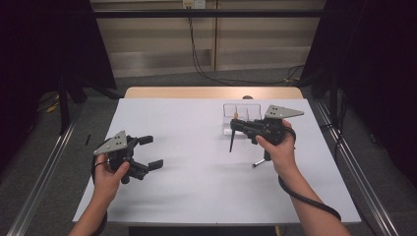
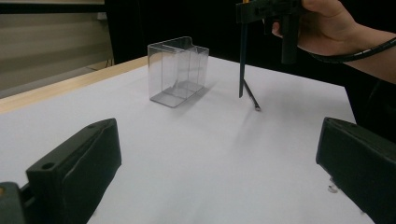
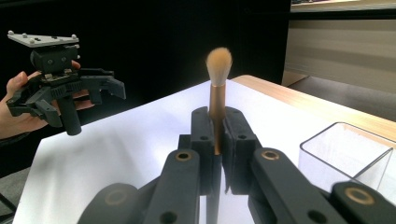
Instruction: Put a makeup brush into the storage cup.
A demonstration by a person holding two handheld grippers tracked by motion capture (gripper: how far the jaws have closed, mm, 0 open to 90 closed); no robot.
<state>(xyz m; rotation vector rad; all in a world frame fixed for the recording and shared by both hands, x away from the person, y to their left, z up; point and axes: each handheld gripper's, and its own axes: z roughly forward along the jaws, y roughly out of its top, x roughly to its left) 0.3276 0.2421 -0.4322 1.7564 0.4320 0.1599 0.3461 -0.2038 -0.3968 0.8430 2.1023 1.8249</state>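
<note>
White tabletop (image 1: 196, 196) below: my right gripper (image 3: 218, 135) has its jaws clamped on a makeup brush (image 3: 218, 79) near a clear box (image 2: 177, 70); my left gripper's (image 1: 147, 152) jaws stand apart.

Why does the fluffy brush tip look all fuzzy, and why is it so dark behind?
In the right gripper view the brush tip is soft and out of focus, backed by unlit black; in the left gripper view the near jaws blur; in the high view the table is evenly lit with faint shadows.

The brush (image 3: 218, 100) handle's lower part is hidden between clamped jaws.
</note>
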